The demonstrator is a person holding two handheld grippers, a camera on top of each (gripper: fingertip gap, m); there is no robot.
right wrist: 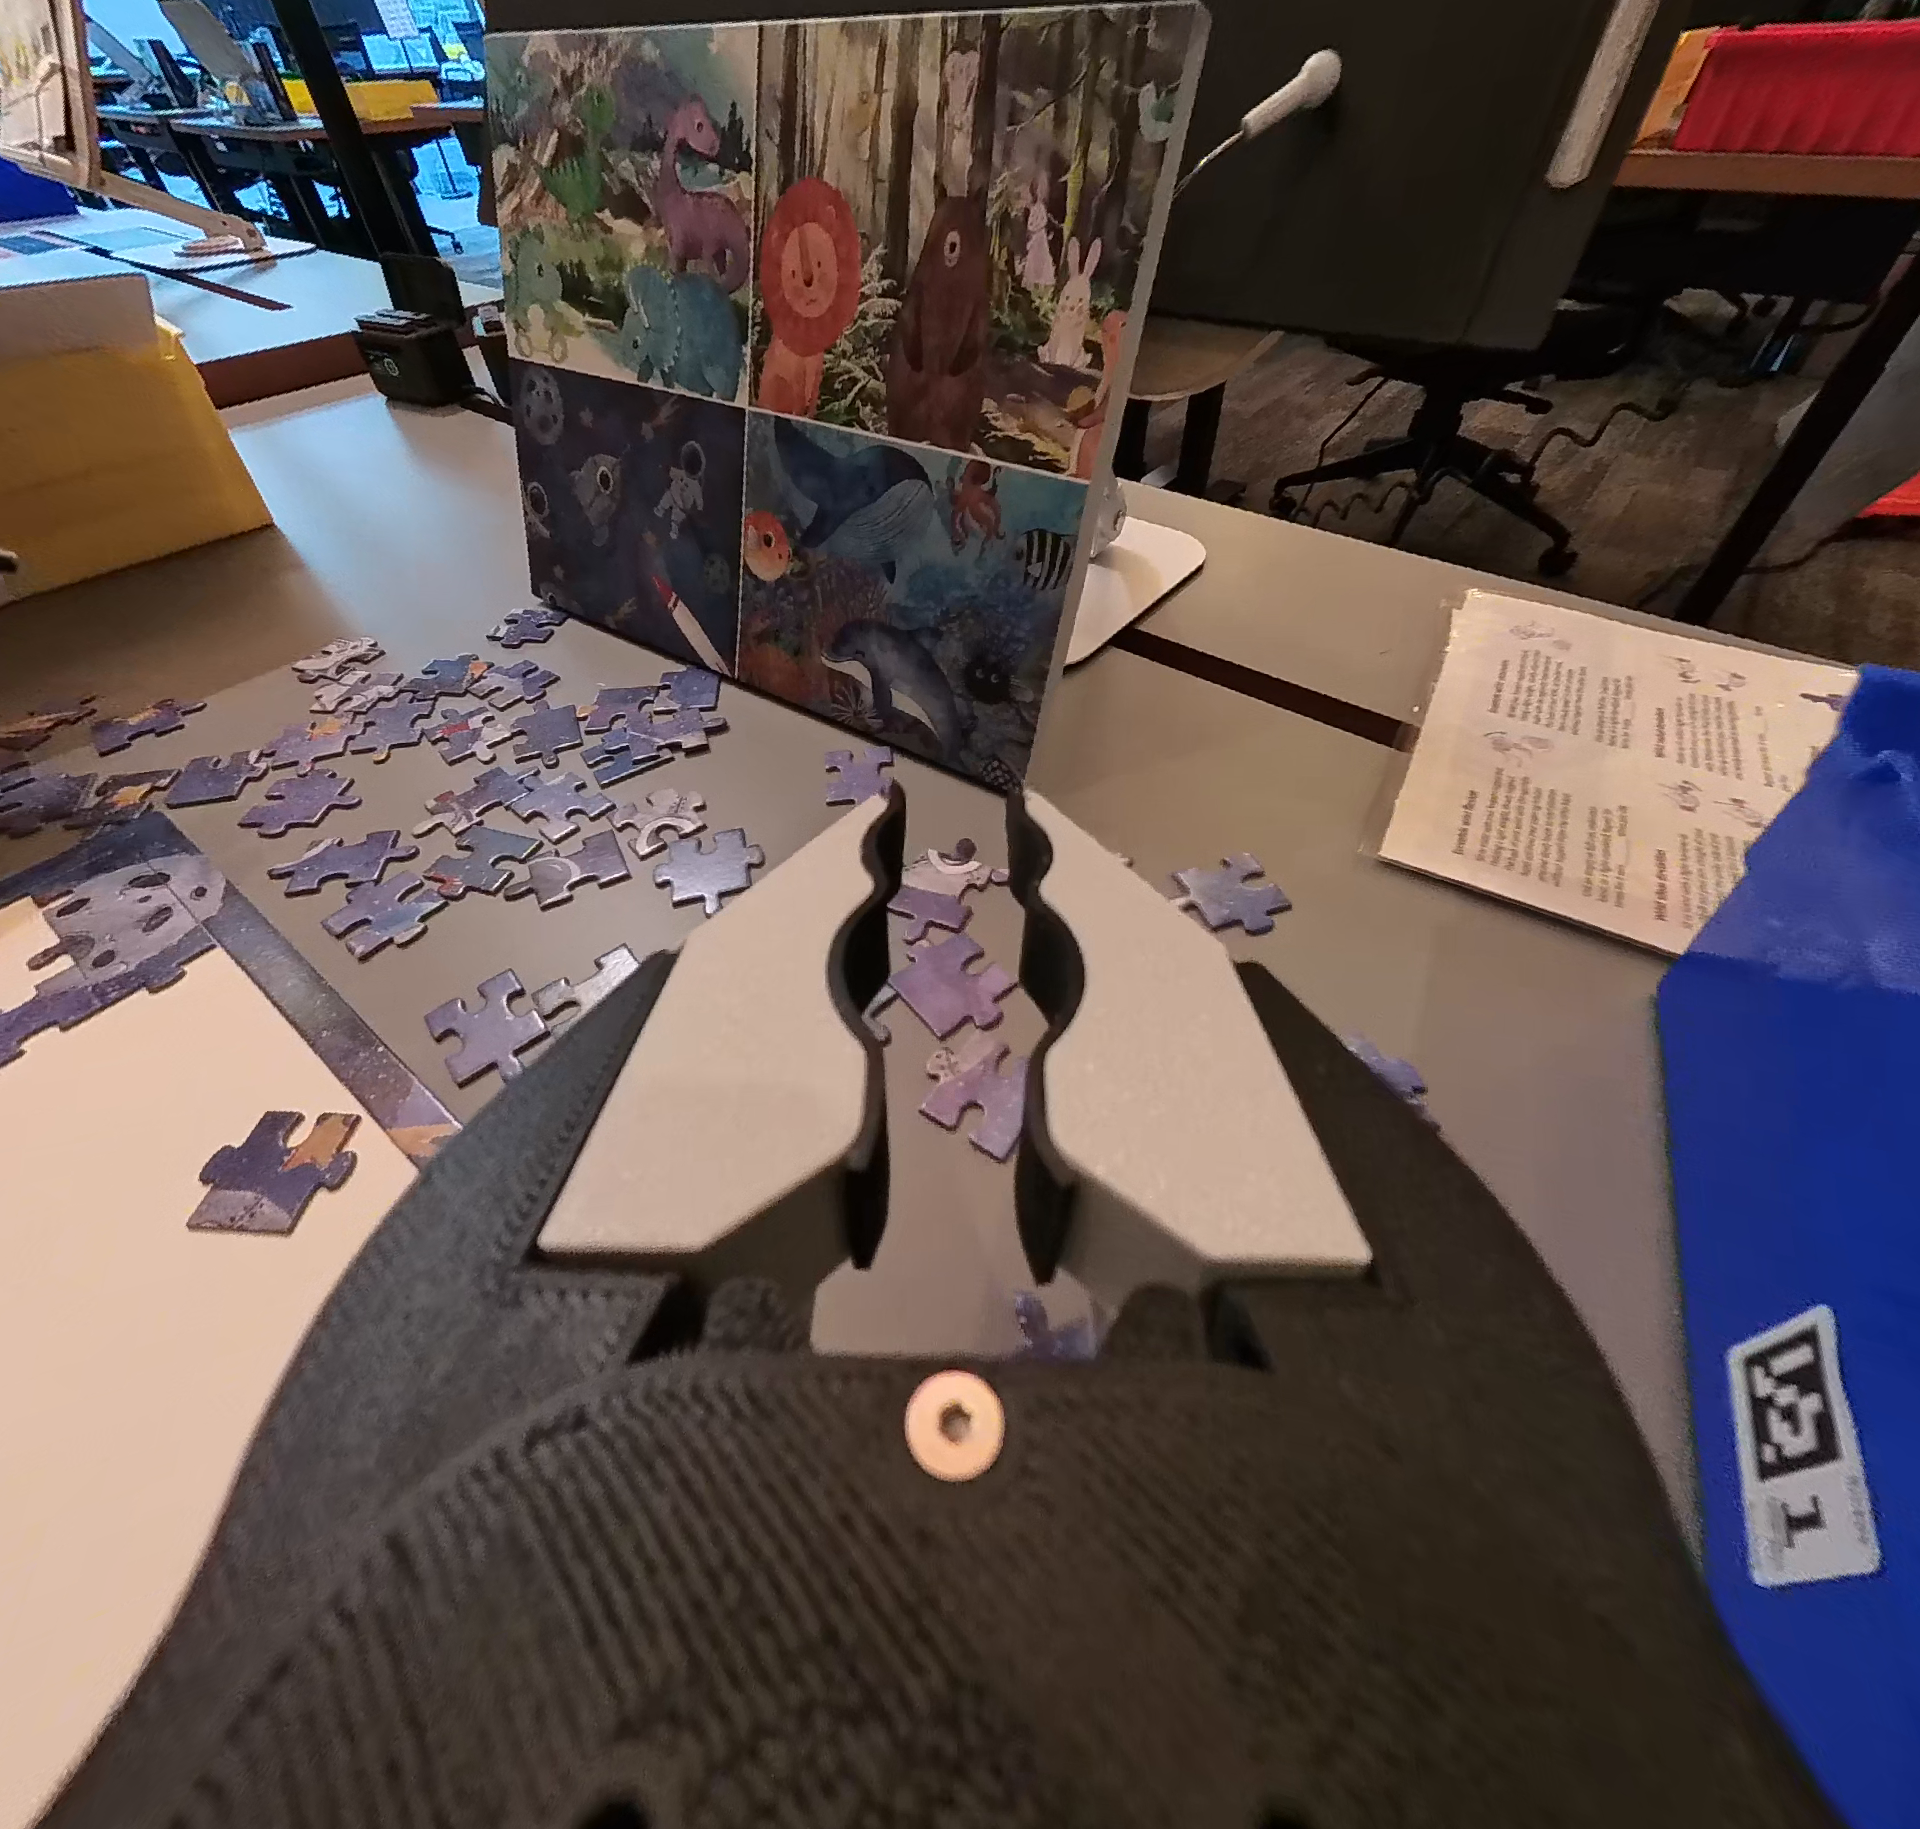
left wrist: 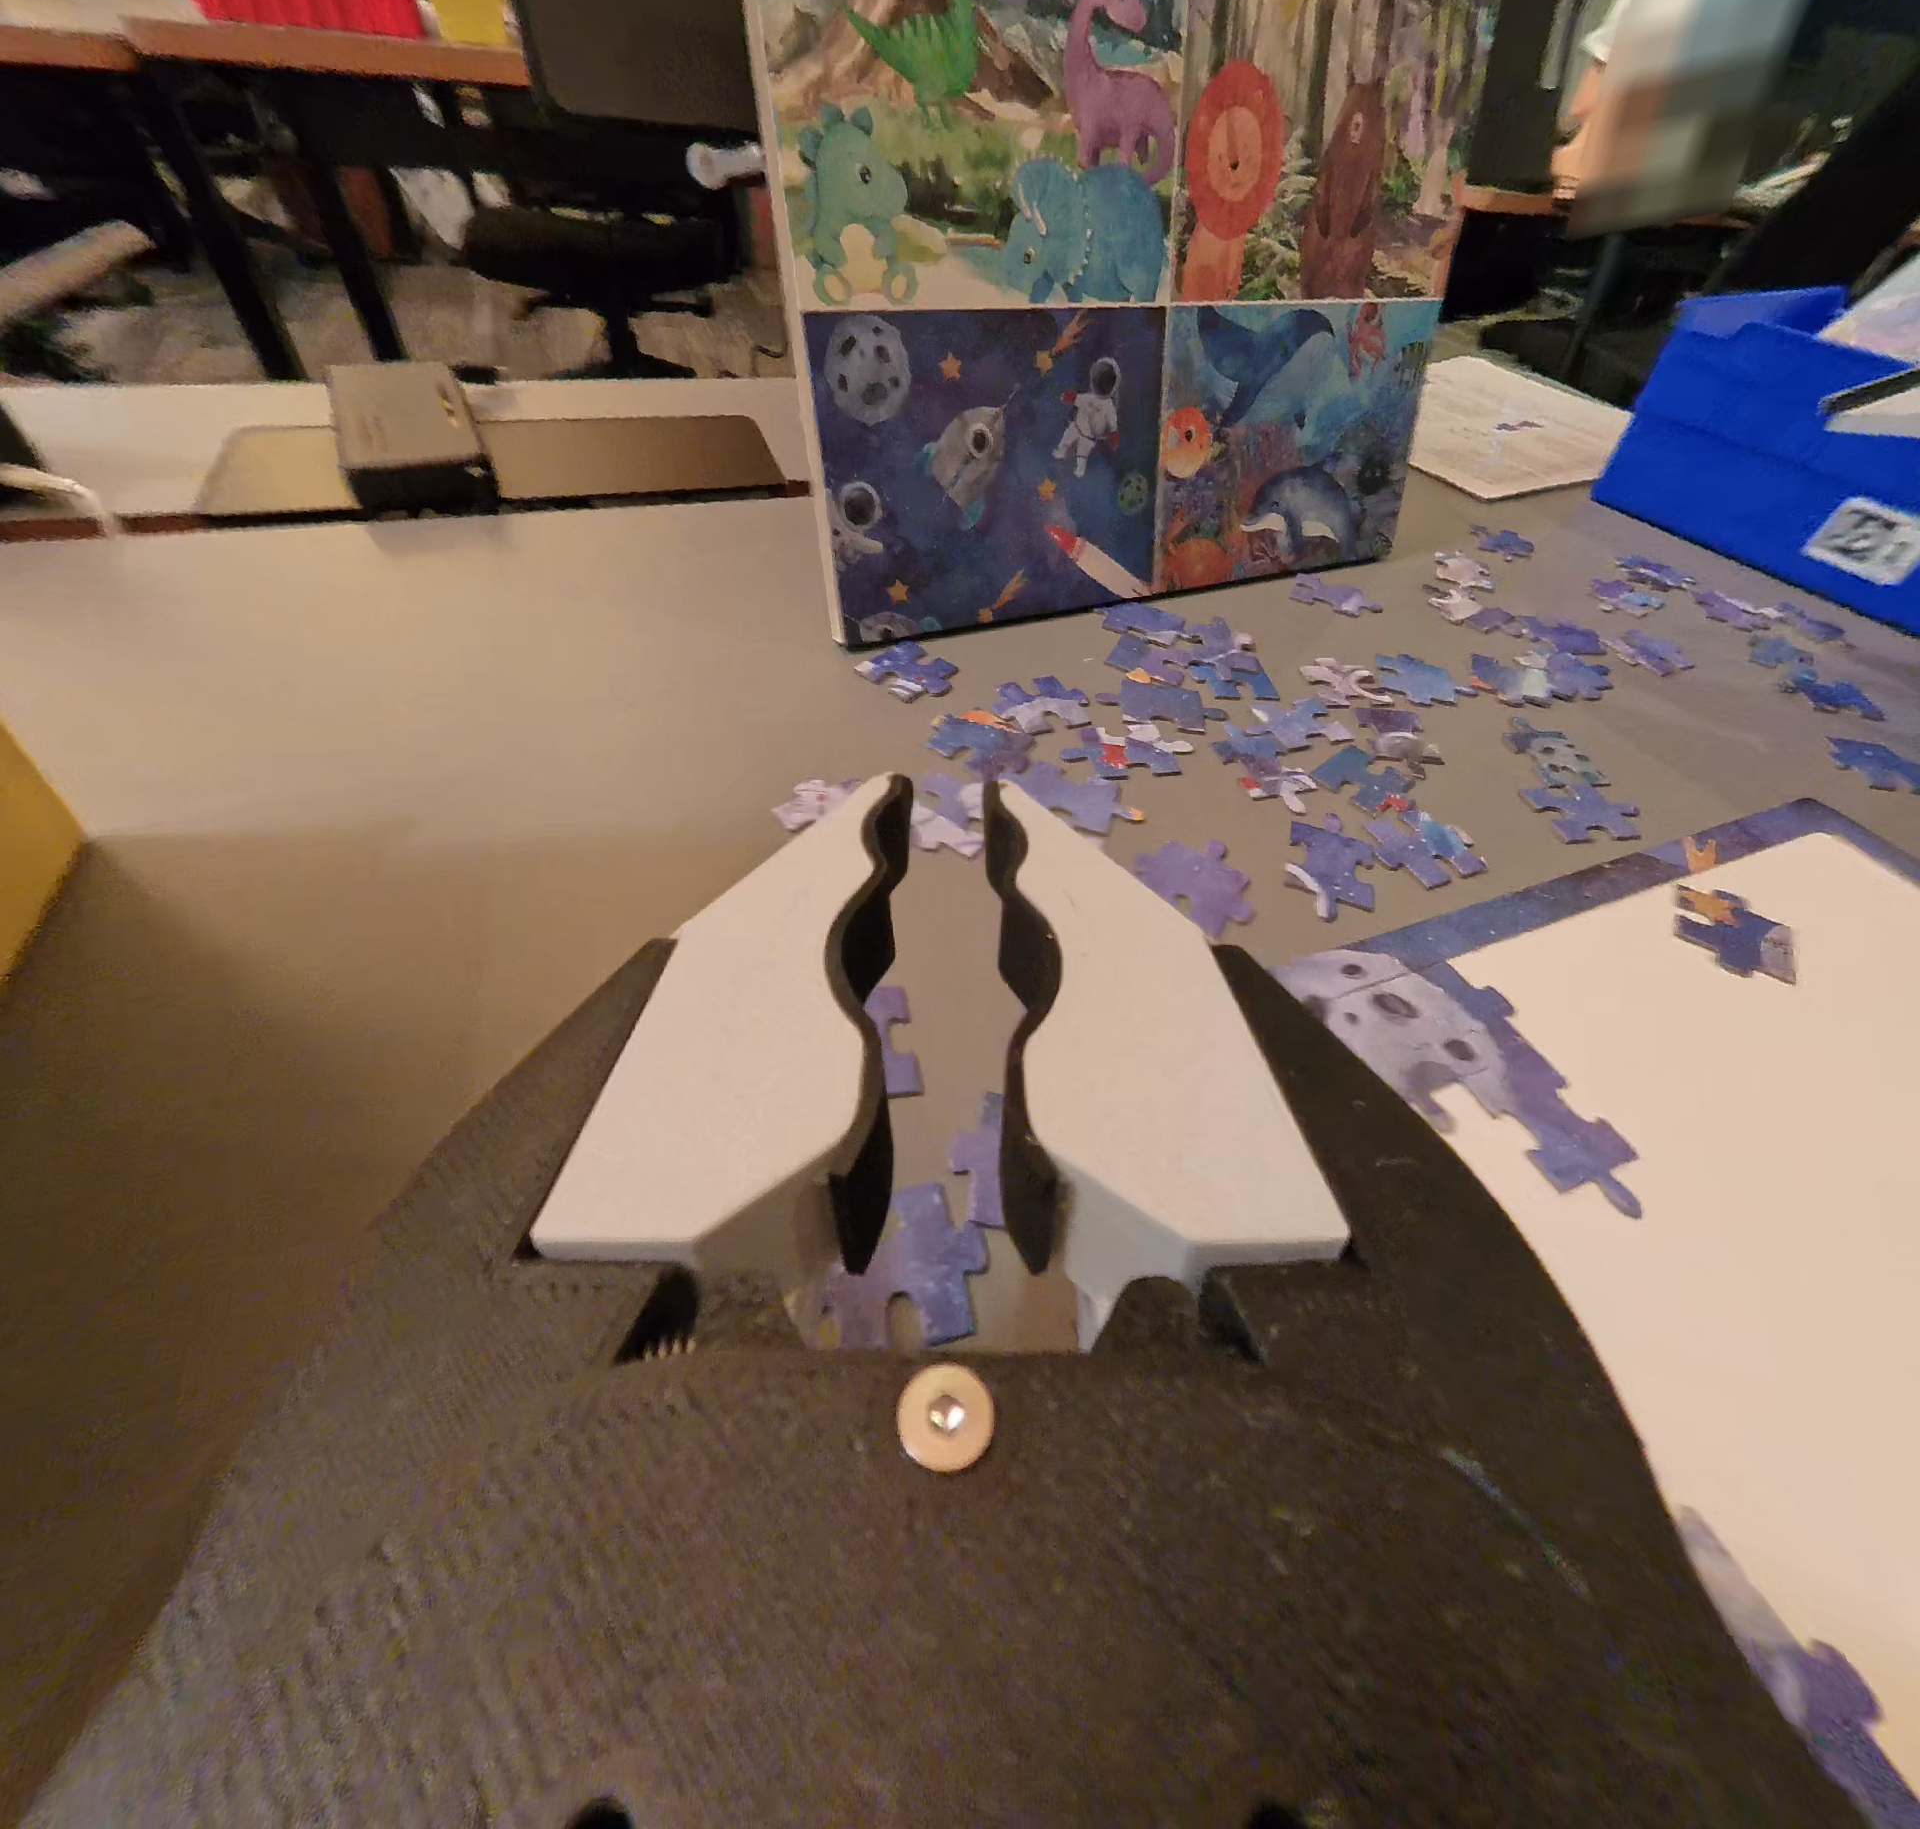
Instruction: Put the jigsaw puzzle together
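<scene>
Up front in the left wrist view, the left hand-held gripper (left wrist: 948, 792) hovers with fingers slightly apart, pinching nothing, above loose puzzle pieces (left wrist: 1195, 709) on the bench (left wrist: 416, 688), near the picture box (left wrist: 1122, 273). Right wrist view: the right hand-held gripper (right wrist: 954, 803) likewise gapes narrowly, bare, over scattered pieces (right wrist: 951, 984) beside a blue bin (right wrist: 1808, 1104).

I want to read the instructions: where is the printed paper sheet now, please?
In the right wrist view the printed sheet lies flat on the grey table, right of the picture box and beside the blue bin.
</scene>
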